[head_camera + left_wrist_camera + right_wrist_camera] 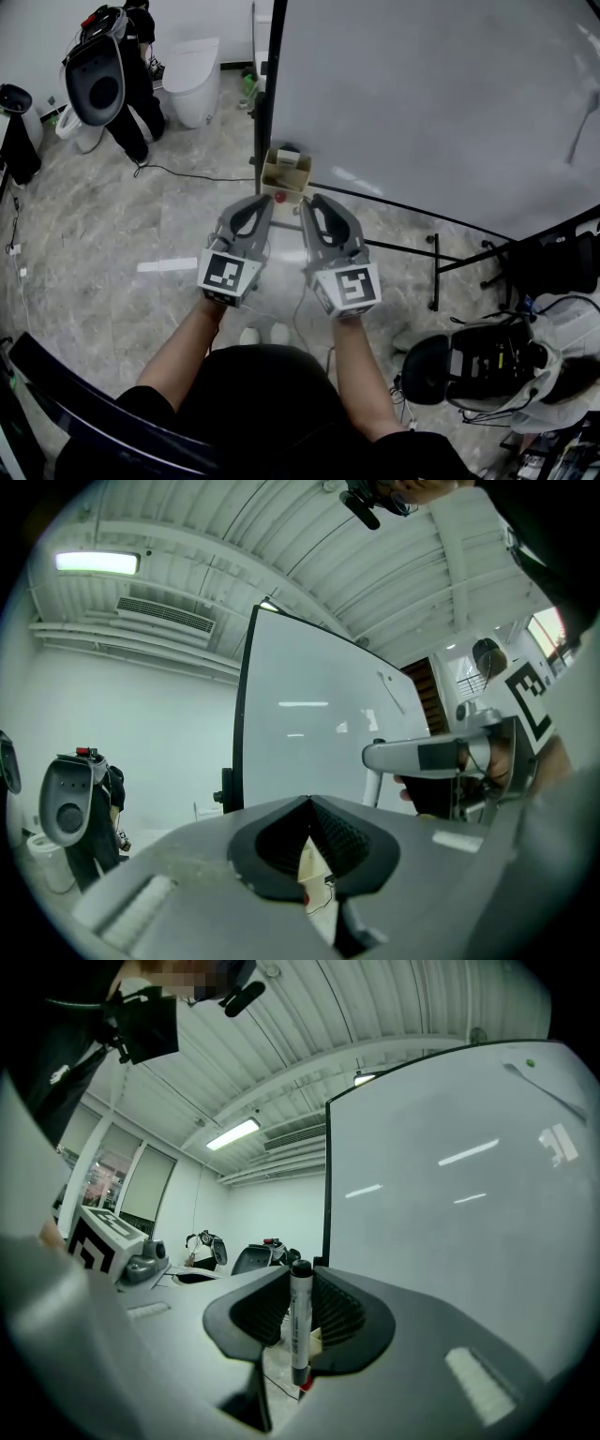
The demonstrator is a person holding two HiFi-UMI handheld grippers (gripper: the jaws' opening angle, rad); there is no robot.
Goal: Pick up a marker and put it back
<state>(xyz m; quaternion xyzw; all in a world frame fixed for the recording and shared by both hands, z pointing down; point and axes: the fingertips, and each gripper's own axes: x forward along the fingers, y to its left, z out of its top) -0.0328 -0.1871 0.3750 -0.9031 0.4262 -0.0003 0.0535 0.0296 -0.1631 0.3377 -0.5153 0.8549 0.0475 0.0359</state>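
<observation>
My right gripper (pixel 299 1283) is shut on a marker (pixel 300 1327), a pale barrel with a black cap that stands upright between the ribbed pads. The left gripper (pixel 309 804) is shut, its tips meeting with nothing between them. In the head view both grippers, left (pixel 263 200) and right (pixel 310 202), are held side by side at waist height, pointing at a small cardboard box (pixel 286 174) at the lower left corner of the whiteboard (pixel 422 103). A red cap shows at the box's front edge. The marker itself is hidden in the head view.
The whiteboard's black frame post (pixel 272 84) and stand legs (pixel 433 272) are just ahead and to the right. A person in black (pixel 136 80) stands by white equipment at far left. A cable (pixel 187 173) crosses the floor. Dark machines (pixel 487 366) sit at lower right.
</observation>
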